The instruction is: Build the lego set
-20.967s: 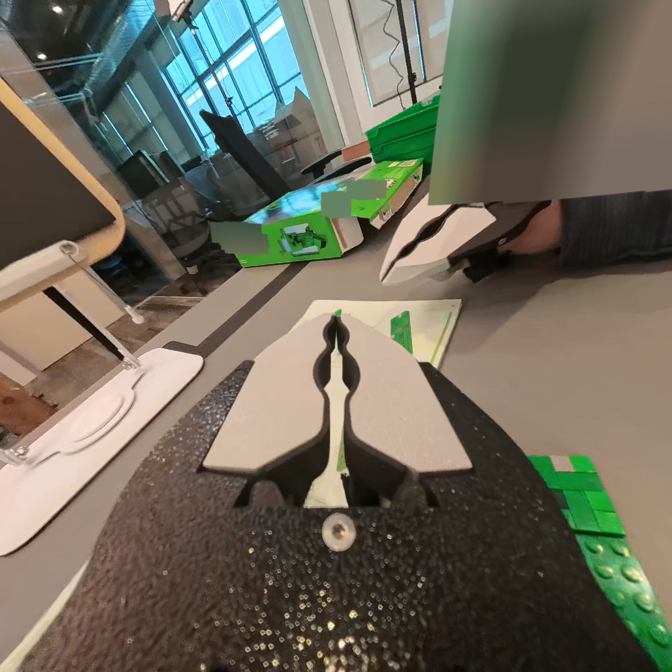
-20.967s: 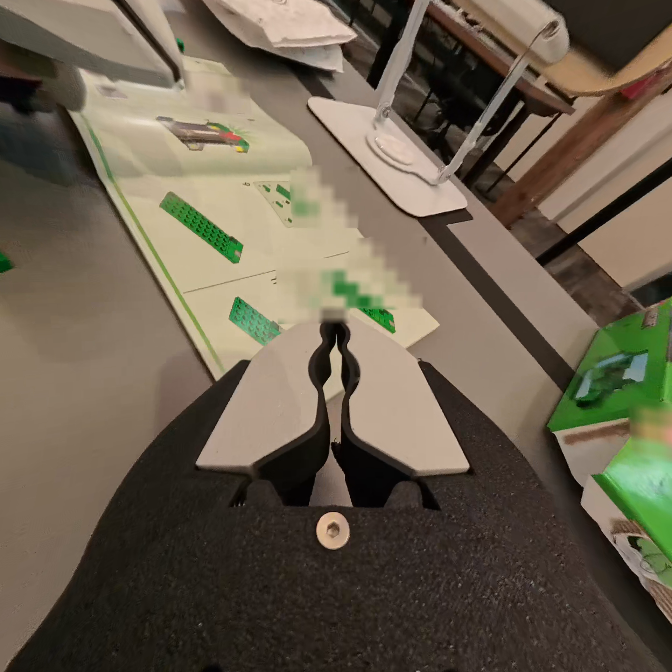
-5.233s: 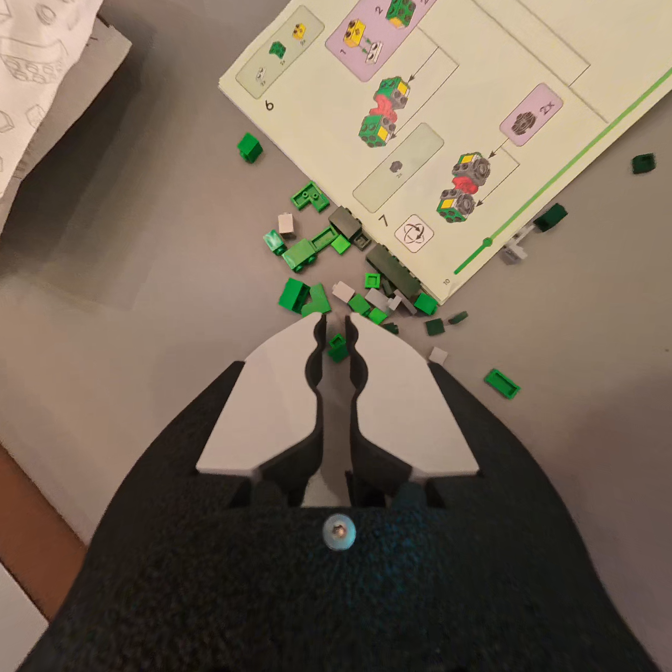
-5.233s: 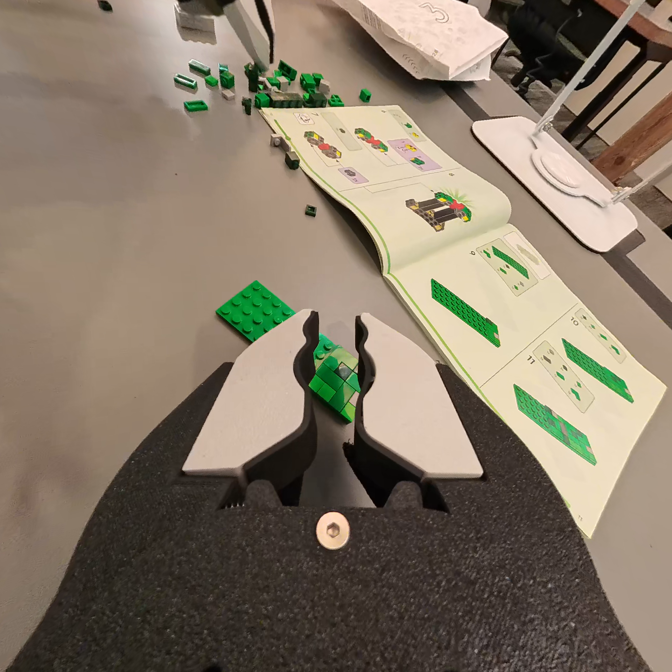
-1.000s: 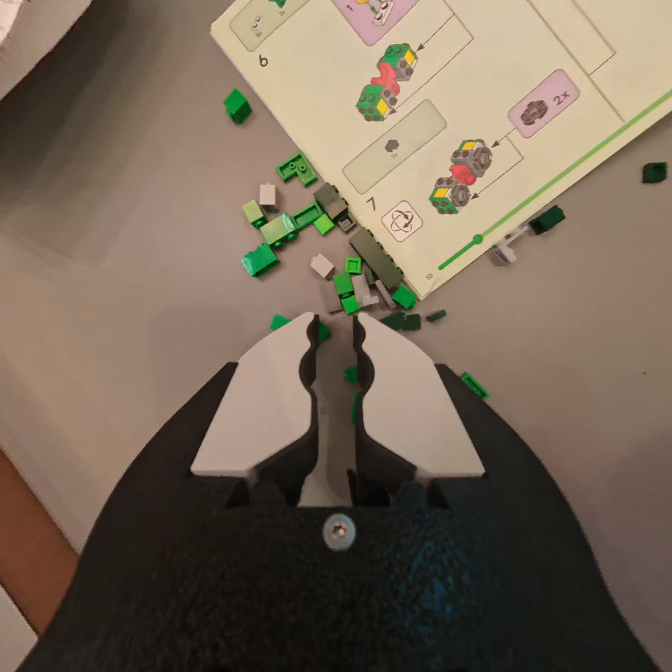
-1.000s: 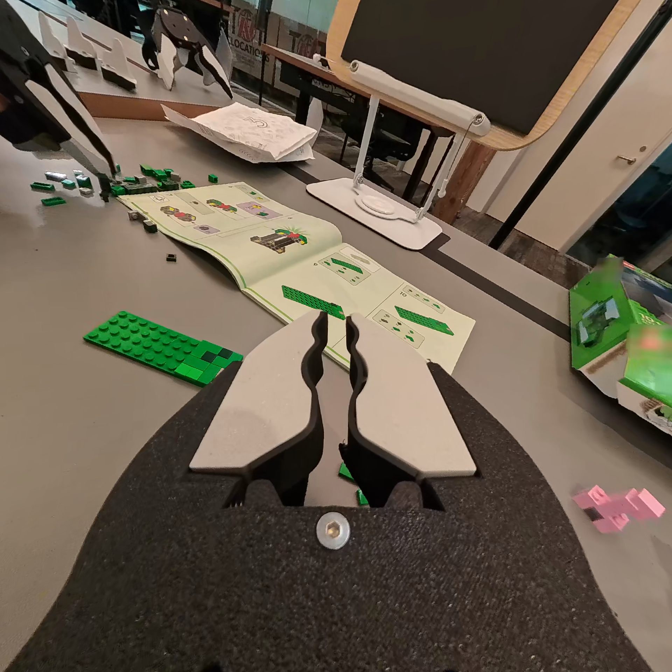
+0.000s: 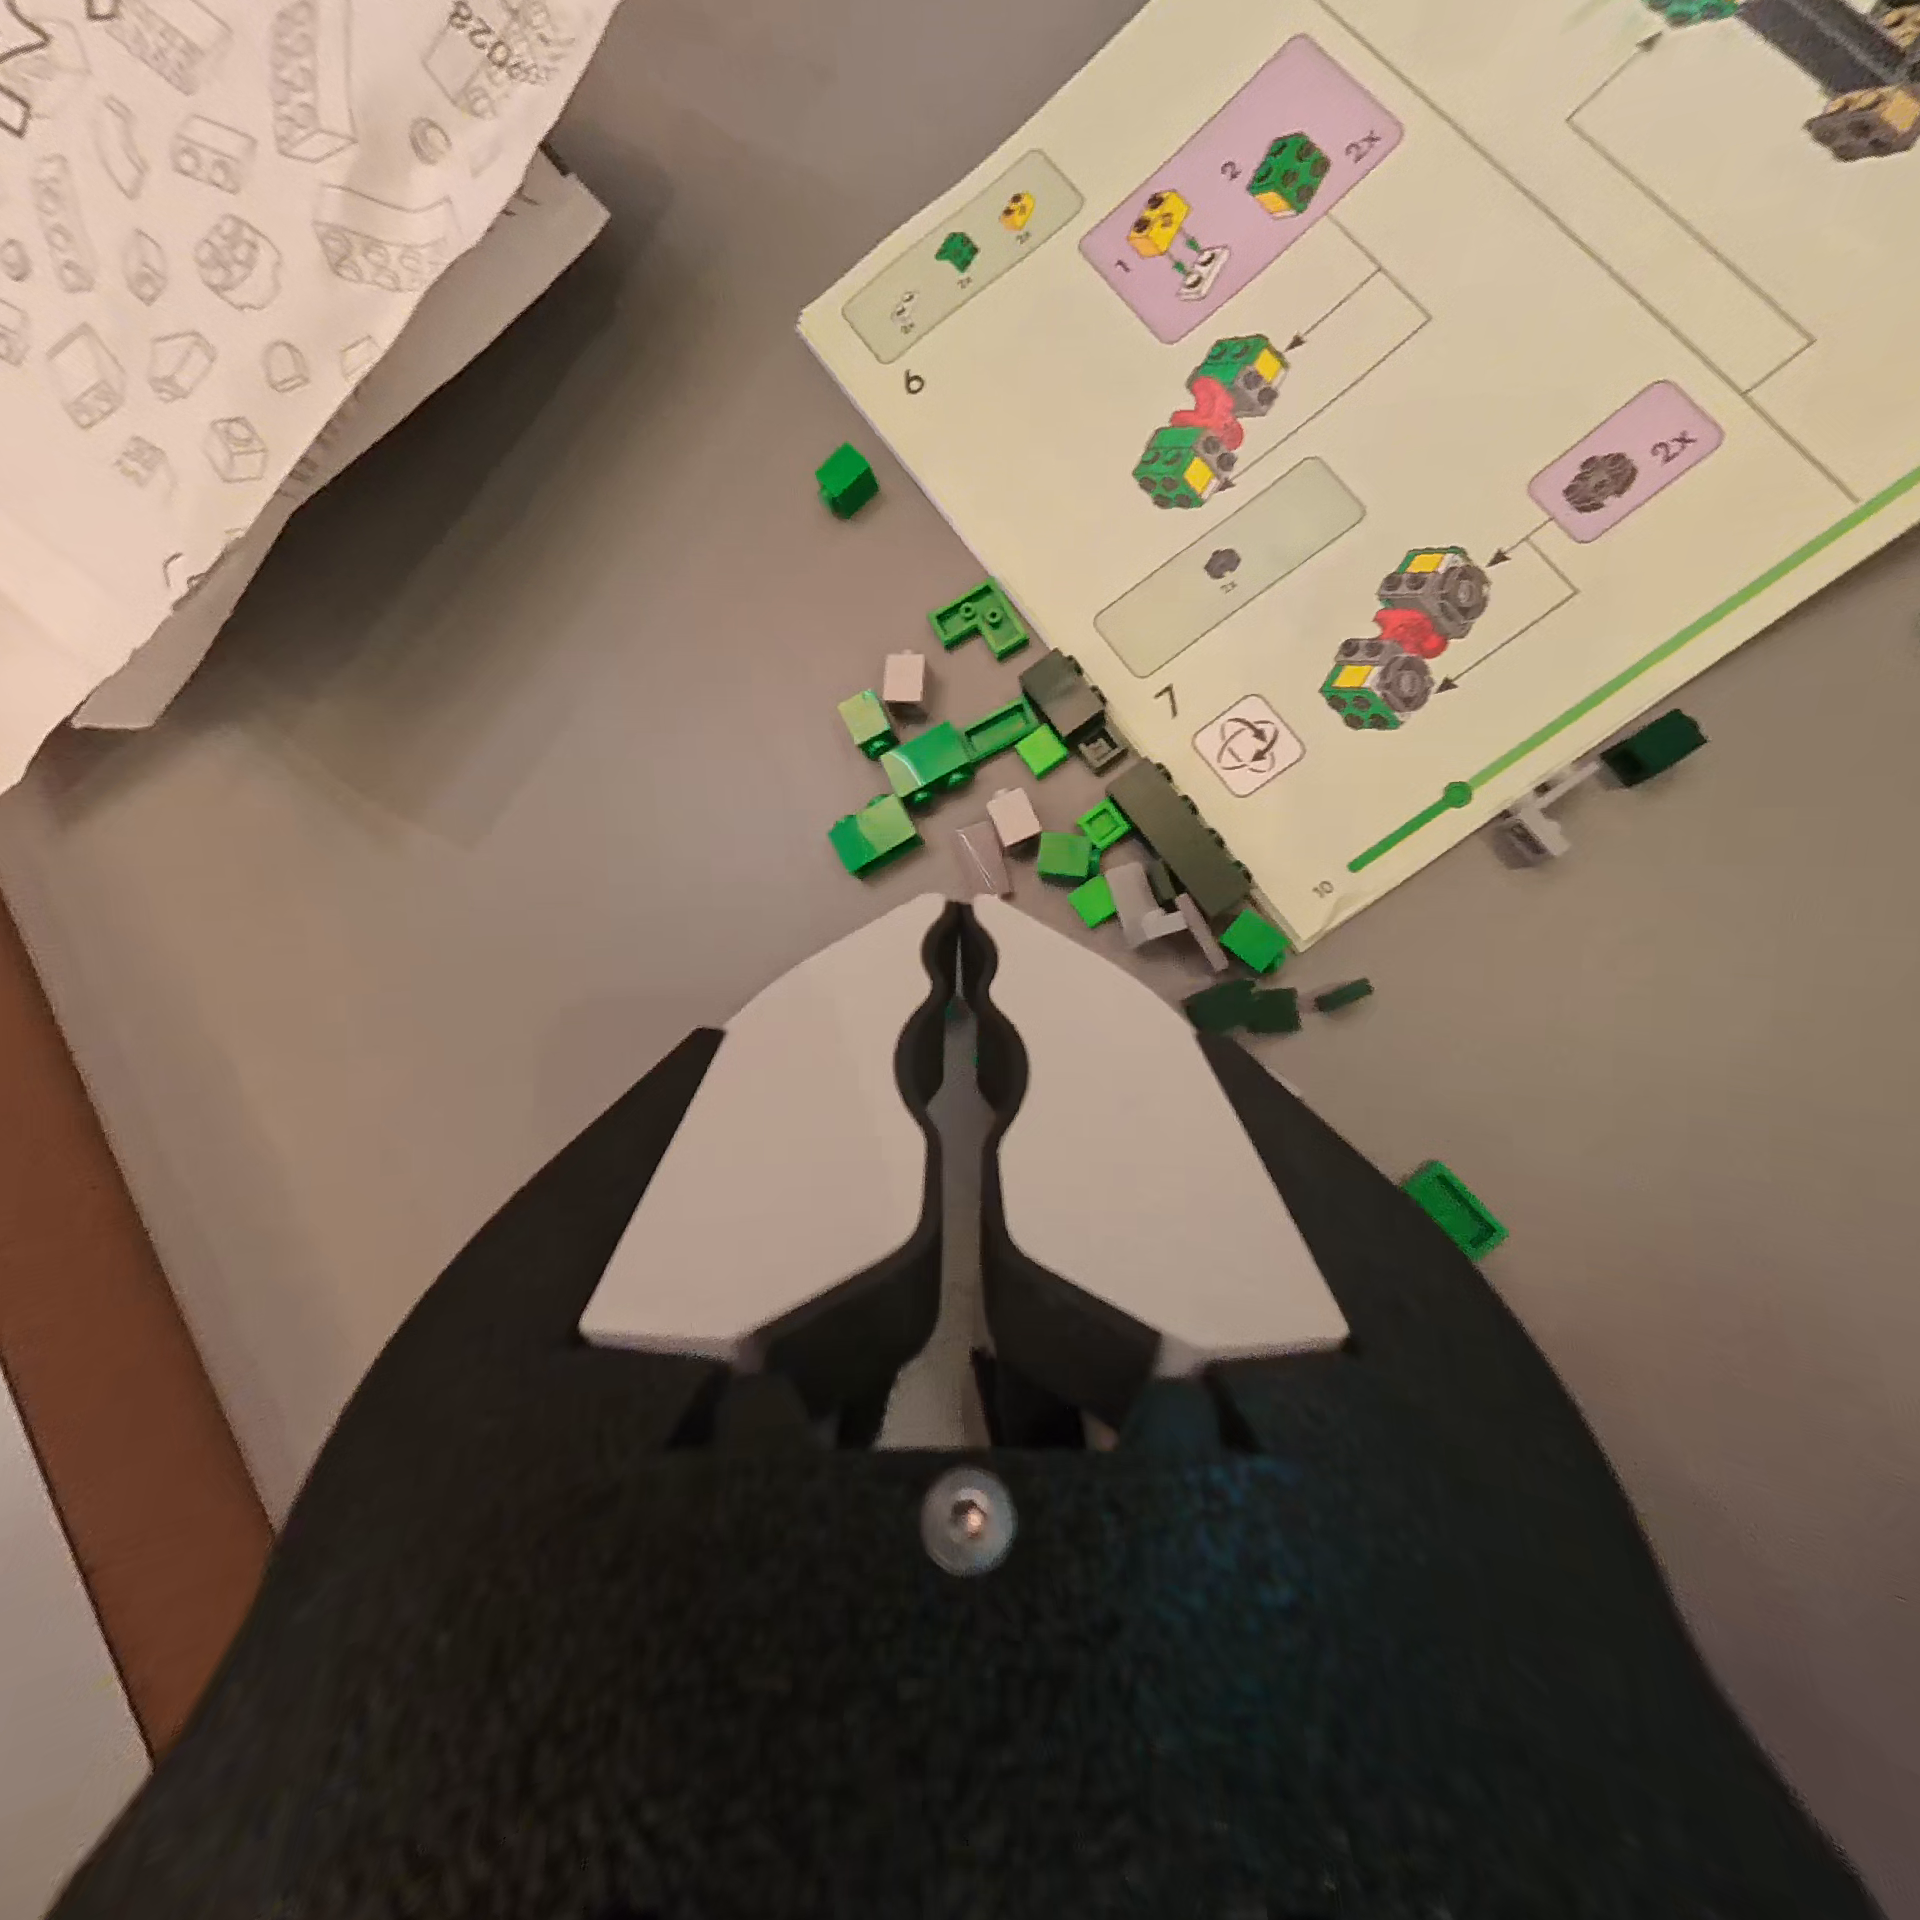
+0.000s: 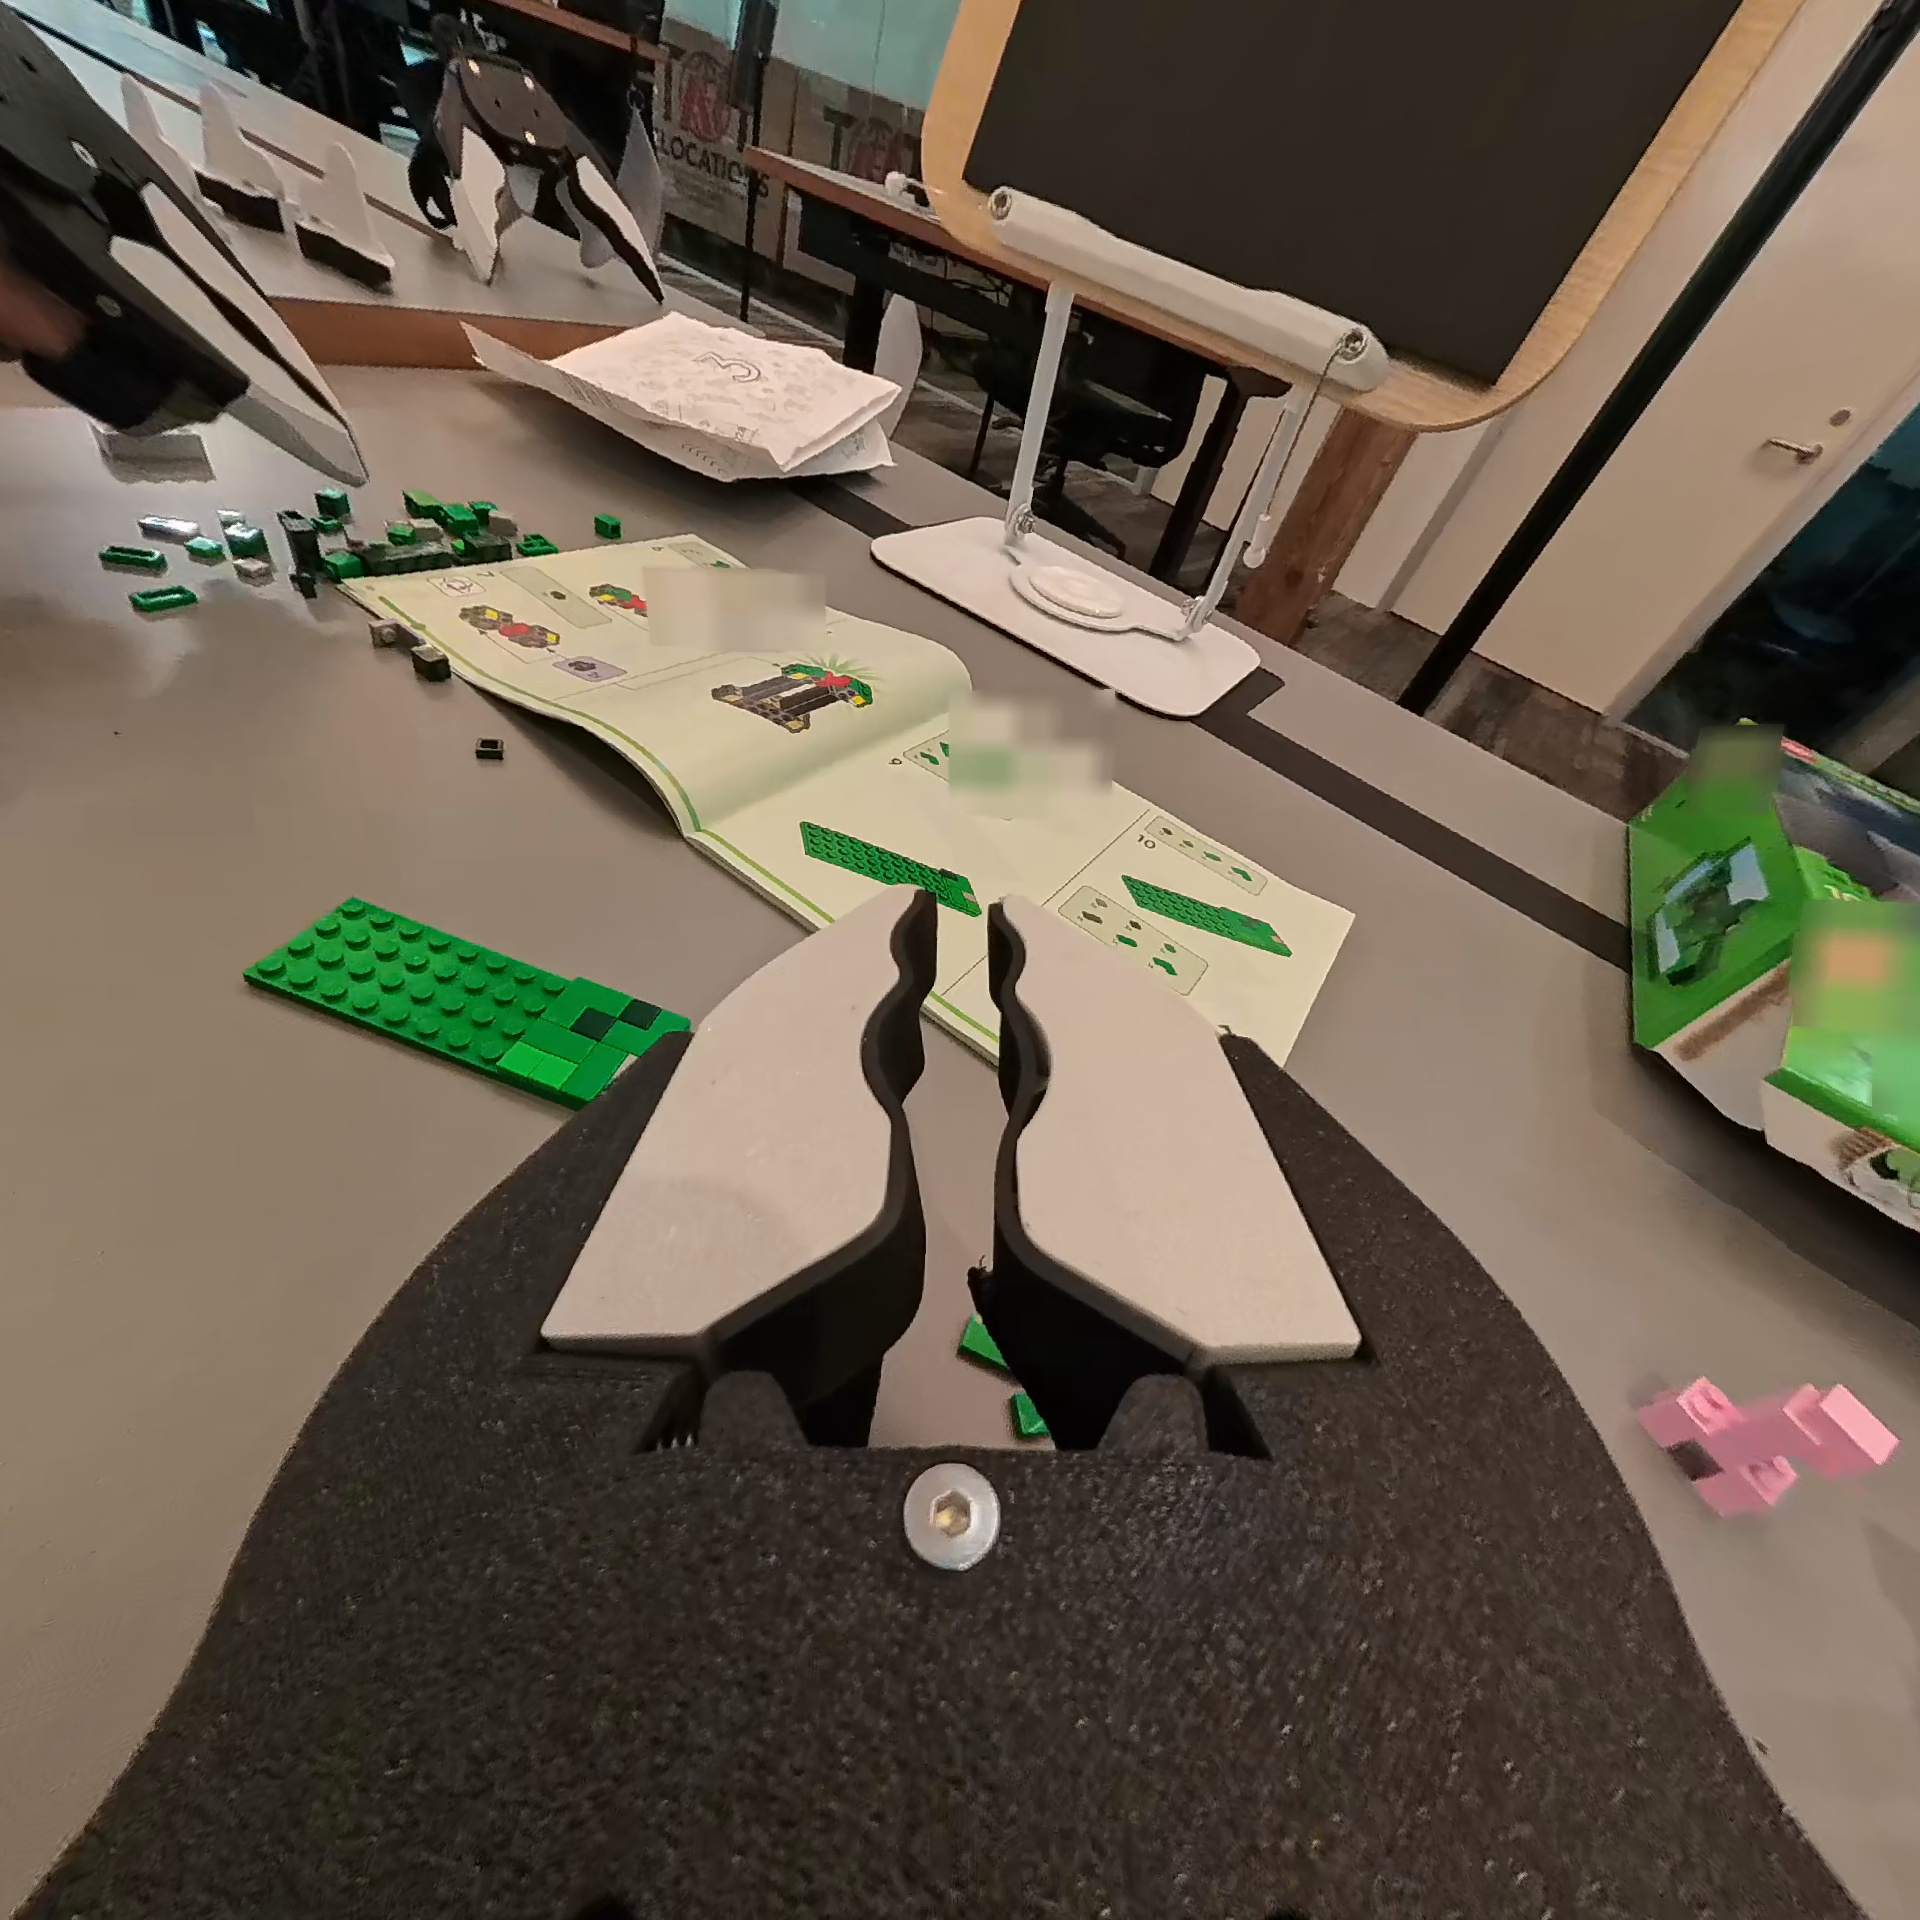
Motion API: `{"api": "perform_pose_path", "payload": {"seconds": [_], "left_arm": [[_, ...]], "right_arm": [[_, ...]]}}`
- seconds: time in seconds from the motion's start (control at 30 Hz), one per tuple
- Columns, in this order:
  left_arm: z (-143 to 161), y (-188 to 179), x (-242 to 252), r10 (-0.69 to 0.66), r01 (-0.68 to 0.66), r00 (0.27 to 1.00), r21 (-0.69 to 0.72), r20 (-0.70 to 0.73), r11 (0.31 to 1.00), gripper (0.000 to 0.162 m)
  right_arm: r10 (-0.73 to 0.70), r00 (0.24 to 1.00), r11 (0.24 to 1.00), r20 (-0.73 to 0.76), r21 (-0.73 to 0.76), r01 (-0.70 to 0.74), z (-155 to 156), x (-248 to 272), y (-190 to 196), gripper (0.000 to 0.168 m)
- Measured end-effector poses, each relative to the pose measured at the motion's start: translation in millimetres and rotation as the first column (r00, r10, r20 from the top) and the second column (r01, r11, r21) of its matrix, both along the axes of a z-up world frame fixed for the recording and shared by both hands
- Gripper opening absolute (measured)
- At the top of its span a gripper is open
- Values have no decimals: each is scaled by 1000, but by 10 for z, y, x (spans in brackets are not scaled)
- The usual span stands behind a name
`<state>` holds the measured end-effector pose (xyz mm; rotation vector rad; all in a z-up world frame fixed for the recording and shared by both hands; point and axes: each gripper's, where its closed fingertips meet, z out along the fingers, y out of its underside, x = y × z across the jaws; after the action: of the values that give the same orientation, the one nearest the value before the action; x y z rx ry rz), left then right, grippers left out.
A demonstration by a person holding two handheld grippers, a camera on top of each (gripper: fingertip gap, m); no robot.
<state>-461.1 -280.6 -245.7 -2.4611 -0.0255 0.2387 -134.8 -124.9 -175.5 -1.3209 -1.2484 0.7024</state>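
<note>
Since a second ago your left tongs (image 7: 961, 914) have gone from a narrow gap to tips pressed together, and they have lifted a little off the surface (image 7: 520, 935). A sliver of green shows between the fingers, but you cannot tell from these views whether a piece is really caught there. If one is, the hold is only at the very tips, so a twist or a quick swing could flick it away, probably into the loose bricks (image 7: 1039, 821) just beyond the tips at the near corner of the instruction booklet (image 7: 1455, 416), where it would be hard to find again. Your right tongs (image 8: 961, 914) are held slightly apart and carry nothing. The green plate (image 8: 457, 997) lies flat just to their left, apart from them, with a few flat tiles fitted at its near end. It sits well away from your left tongs (image 8: 312, 447), at the far left over the brick pile.
</note>
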Motion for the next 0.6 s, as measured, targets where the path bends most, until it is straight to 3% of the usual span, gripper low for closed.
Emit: {"api": "perform_pose_path", "payload": {"seconds": [0.37, 0.5, 0.6], "left_arm": [[-141, 82, 21, 17, -17, 998, -11, 58, 1000, 18], [-152, 122, -1, 32, -32, 997, -1, 71, 999, 17], [-156, 131, -11, 37, -36, 997, -6, 70, 999, 7]], "right_arm": [[4, 1000, 1000, 14, 8, -4, -20, -11, -10, 9], [5, 1000, 1000, 14, 9, -6, -20, -13, -13, 9], [3, 1000, 1000, 17, 14, -3, -21, -13, -10, 9]]}}
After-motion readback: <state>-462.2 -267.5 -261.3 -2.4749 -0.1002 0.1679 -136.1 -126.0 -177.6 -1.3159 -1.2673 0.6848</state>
